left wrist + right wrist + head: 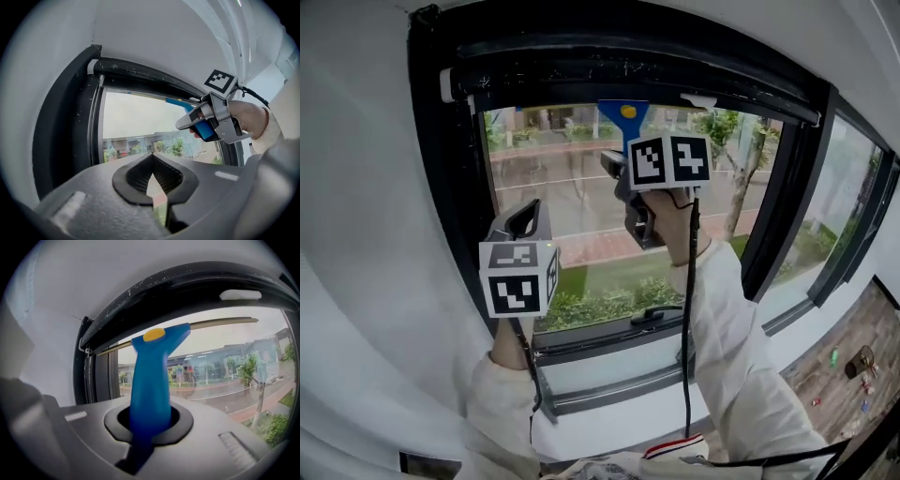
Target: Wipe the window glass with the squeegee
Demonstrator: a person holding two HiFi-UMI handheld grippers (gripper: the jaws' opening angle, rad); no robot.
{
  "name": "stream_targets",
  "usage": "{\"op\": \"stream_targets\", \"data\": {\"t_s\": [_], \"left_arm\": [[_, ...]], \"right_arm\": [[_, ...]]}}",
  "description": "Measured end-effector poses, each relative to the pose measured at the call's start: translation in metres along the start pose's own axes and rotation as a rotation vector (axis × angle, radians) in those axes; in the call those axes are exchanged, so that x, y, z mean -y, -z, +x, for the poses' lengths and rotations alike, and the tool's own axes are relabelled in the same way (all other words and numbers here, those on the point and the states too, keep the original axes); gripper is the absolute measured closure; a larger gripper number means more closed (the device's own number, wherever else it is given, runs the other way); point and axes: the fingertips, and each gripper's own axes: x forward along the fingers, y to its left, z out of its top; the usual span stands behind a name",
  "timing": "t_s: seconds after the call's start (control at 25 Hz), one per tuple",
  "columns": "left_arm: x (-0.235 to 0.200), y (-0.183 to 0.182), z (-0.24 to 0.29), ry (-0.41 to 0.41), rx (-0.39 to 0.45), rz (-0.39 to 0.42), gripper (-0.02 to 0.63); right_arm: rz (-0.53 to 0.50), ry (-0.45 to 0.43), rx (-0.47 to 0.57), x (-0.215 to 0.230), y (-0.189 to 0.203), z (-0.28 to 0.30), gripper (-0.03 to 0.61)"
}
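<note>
The blue squeegee (pixel 623 116) has a yellow dot on its head, and its blade lies along the top edge of the window glass (pixel 581 211). My right gripper (pixel 619 173) is shut on its handle, held high near the middle of the pane. In the right gripper view the blue handle (pixel 150 380) rises from between the jaws to the long blade (pixel 225 322). My left gripper (pixel 525 217) hangs lower left in front of the glass, shut with nothing between its pads (pixel 161 178). The left gripper view also catches the right gripper (pixel 197 119) with the squeegee (pixel 206 129).
A thick black frame (pixel 441 187) rings the pane, with a white wall to the left. A black window handle (pixel 654 315) sits on the lower rail. A white latch (pixel 240 295) is on the top frame. A second pane (pixel 853 197) lies to the right.
</note>
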Motion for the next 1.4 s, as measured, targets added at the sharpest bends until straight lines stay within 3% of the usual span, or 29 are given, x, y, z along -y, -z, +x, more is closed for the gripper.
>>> {"op": "stream_targets", "data": {"t_s": [0.2, 0.44, 0.88, 1.4], "left_arm": [[-0.022, -0.016, 0.001, -0.018, 0.017, -0.037, 0.614], [-0.016, -0.011, 0.004, 0.006, 0.016, -0.059, 0.614], [-0.004, 0.022, 0.007, 0.016, -0.032, -0.093, 0.614], [0.003, 0.078, 0.005, 0.008, -0.127, -0.101, 0.614]], "right_arm": [[-0.004, 0.009, 0.007, -0.001, -0.02, 0.018, 0.542], [0.008, 0.002, -0.004, 0.001, -0.024, 0.032, 0.542], [-0.033, 0.067, -0.049, 0.015, 0.003, 0.044, 0.543], [0.009, 0.049, -0.08, 0.016, 0.062, 0.051, 0.545]]}}
